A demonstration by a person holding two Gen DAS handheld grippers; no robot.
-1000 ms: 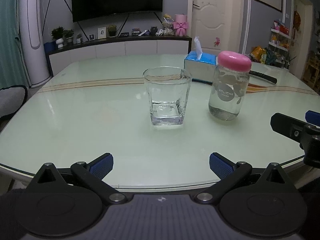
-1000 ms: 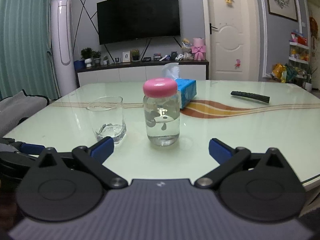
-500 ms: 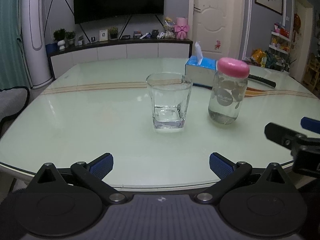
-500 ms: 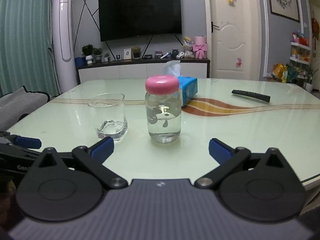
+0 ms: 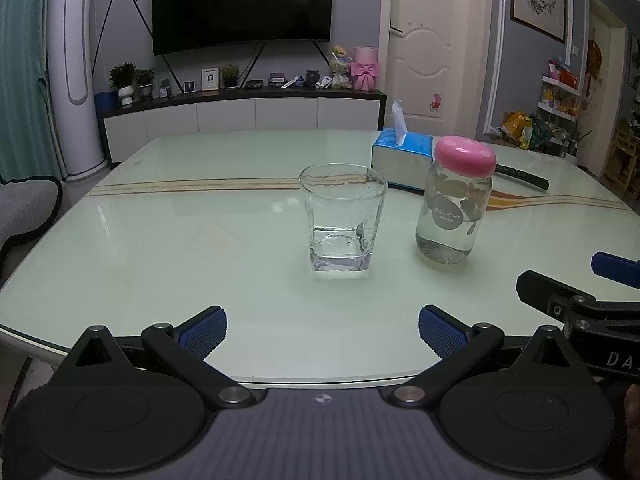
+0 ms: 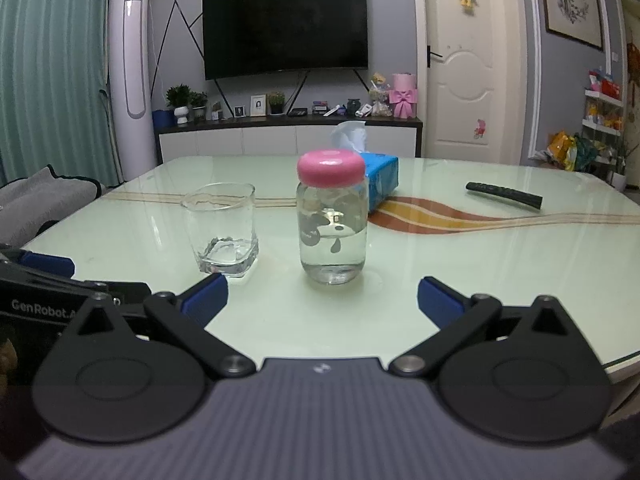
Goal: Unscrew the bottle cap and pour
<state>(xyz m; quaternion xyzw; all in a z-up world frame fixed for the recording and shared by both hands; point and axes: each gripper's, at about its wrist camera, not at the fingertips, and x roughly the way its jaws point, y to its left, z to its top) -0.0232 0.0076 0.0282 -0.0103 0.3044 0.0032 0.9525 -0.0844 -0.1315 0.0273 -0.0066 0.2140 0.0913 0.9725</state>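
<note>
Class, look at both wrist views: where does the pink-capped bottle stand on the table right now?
The bottle stands upright near the table's middle, centred in the right wrist view, to the right of the glass and in front of the blue tissue box, apart from both.

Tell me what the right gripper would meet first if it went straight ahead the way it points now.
Most likely the bottle with the pink cap: it stands upright just ahead of the open right gripper, between the finger lines. The glass sits left of that line. Depth is uncertain.

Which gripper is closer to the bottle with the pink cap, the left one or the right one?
Right. The right gripper is open and faces the bottle straight ahead. The left gripper, also open, faces the glass; the bottle stands ahead to its right.
</note>
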